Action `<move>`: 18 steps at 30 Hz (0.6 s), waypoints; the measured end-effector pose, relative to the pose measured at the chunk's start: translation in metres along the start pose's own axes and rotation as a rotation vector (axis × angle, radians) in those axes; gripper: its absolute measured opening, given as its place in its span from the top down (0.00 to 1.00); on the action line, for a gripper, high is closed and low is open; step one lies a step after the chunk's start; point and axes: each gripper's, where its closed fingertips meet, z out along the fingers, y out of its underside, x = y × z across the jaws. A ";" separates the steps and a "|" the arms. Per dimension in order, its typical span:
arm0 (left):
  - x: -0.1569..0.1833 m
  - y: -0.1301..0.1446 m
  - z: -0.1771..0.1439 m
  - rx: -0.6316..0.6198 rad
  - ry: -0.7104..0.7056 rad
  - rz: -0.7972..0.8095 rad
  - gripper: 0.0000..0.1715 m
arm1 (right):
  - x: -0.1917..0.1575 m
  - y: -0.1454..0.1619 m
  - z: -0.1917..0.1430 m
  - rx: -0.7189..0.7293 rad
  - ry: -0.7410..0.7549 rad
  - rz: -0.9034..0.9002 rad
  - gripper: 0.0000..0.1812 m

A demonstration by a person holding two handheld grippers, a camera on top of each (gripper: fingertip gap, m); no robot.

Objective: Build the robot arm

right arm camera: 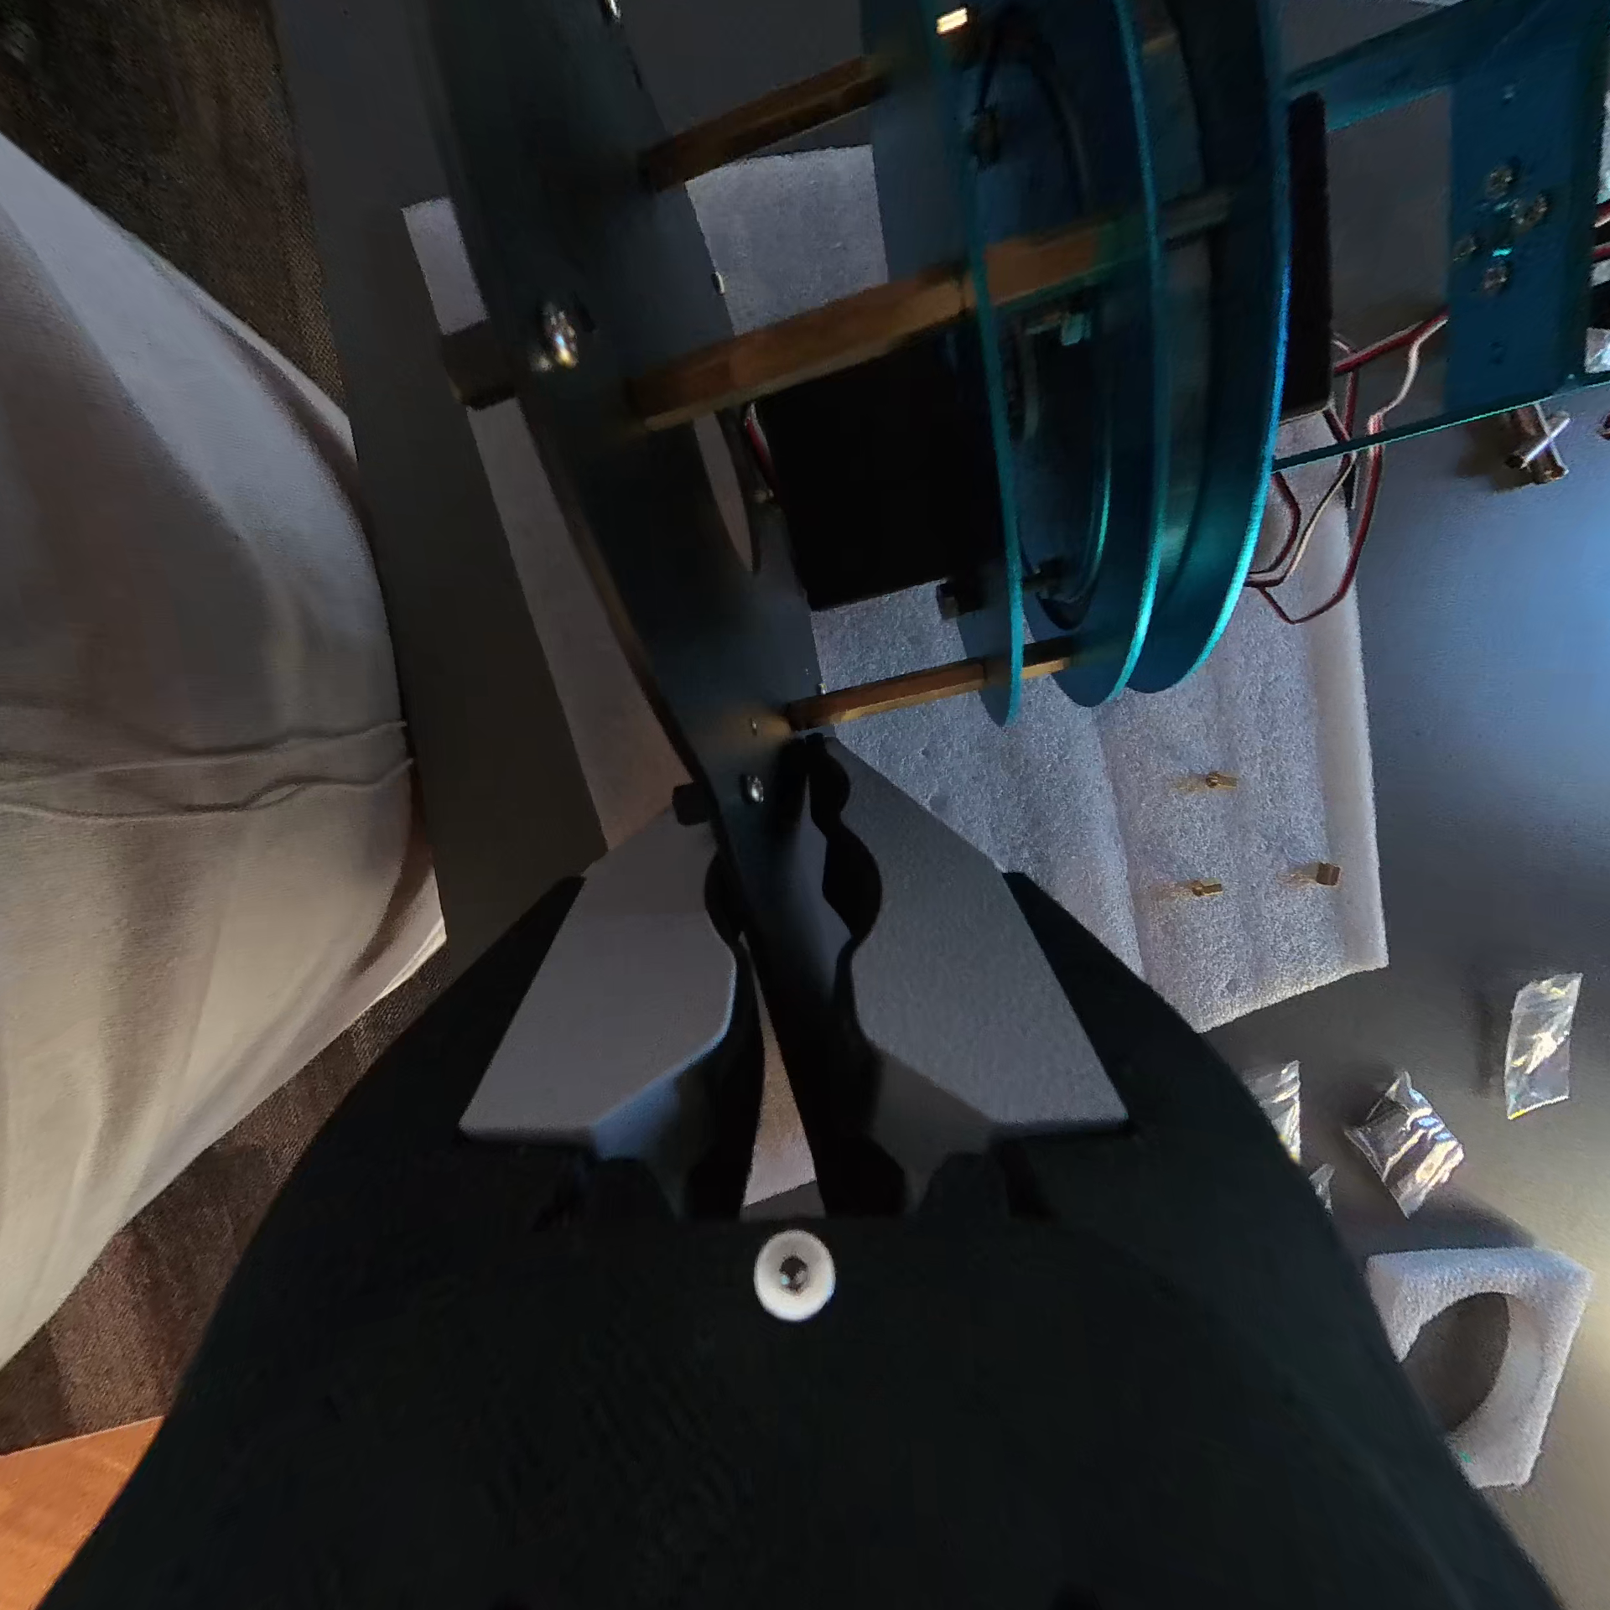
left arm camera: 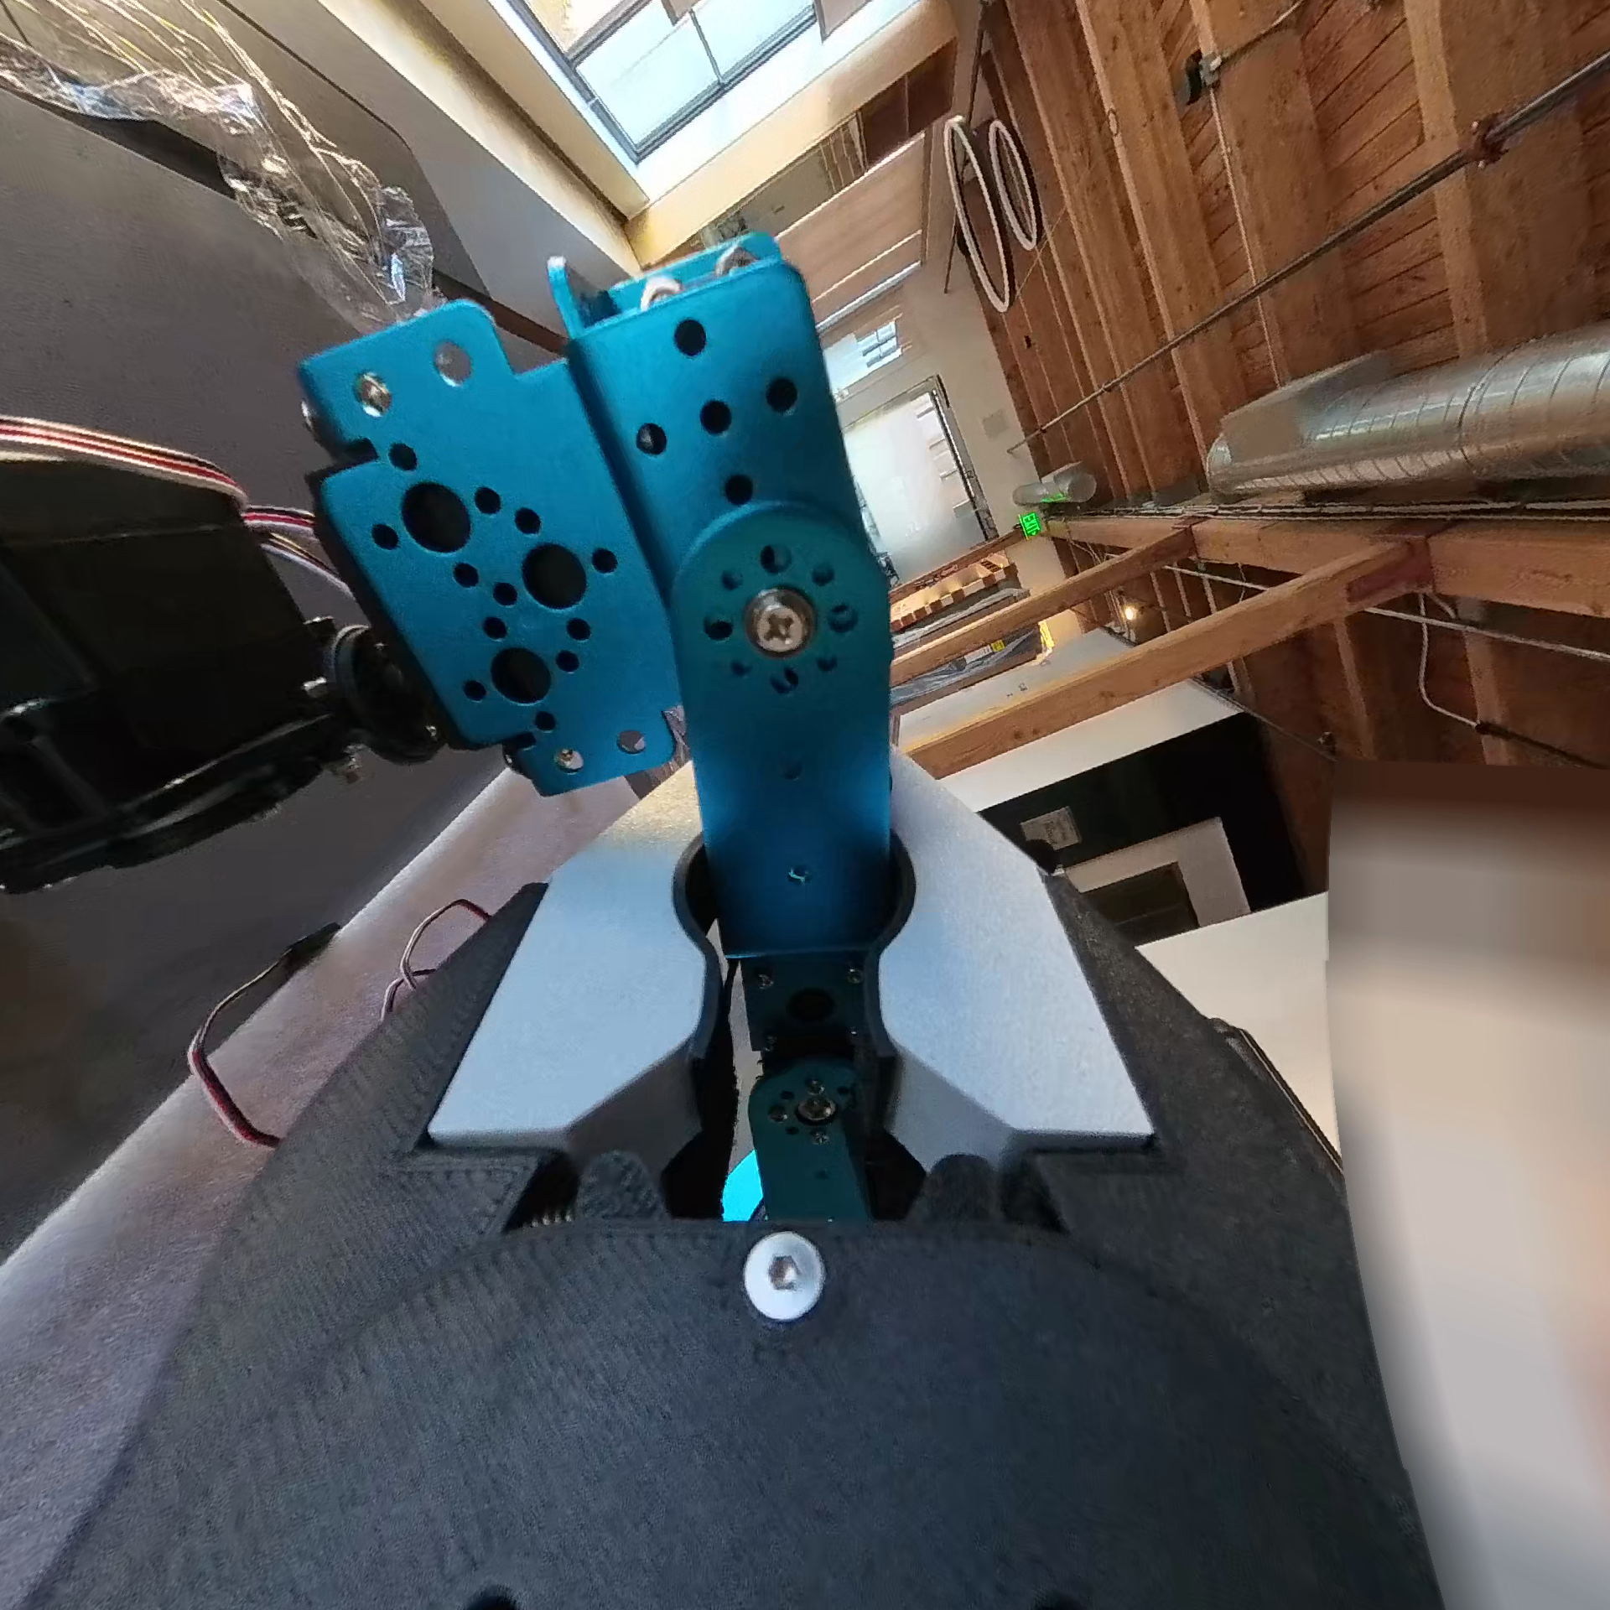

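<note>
Left tool (left arm camera: 797,950): its two grey fingers (left arm camera: 601,993) are closed on a blue metal arm link (left arm camera: 797,810), which passes between them and stands up out of the round notch in the pads. A screw head (left arm camera: 781,625) marks the joint higher on the link. A second perforated blue bracket (left arm camera: 488,575) joins it on the left, with a black servo body (left arm camera: 148,662) and red-white-black wires (left arm camera: 235,1063) beside it. Crumpled clear plastic (left arm camera: 287,148) lies on the dark worktop (left arm camera: 131,305) behind the assembly.

Right tool (right arm camera: 788,871): its fingers are clamped on the edge of a dark metal base plate (right arm camera: 662,558), the tips nearly together. Brass standoffs (right arm camera: 784,366) run from this plate to blue round discs (right arm camera: 1211,436), with a black motor block (right arm camera: 862,488) between them. The assembly rests over a white foam sheet (right arm camera: 1220,784) on the worktop. Three small loose brass pieces (right arm camera: 1189,890) lie on the foam. Small clear bags (right arm camera: 1403,1141) and a white foam block with a round hole (right arm camera: 1472,1368) lie near the foam sheet. A pale cloth-covered shape (right arm camera: 174,697) is along the worktop's far left side; what it is cannot be told.
</note>
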 end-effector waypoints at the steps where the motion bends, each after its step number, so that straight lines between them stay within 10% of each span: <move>1: 0.000 0.000 0.000 0.003 0.000 0.002 0.86 | 0.000 0.000 0.000 -0.004 -0.001 -0.001 0.97; 18: 0.002 0.002 0.003 -0.013 0.002 0.005 0.86 | -0.001 0.000 0.001 0.019 0.048 0.016 0.95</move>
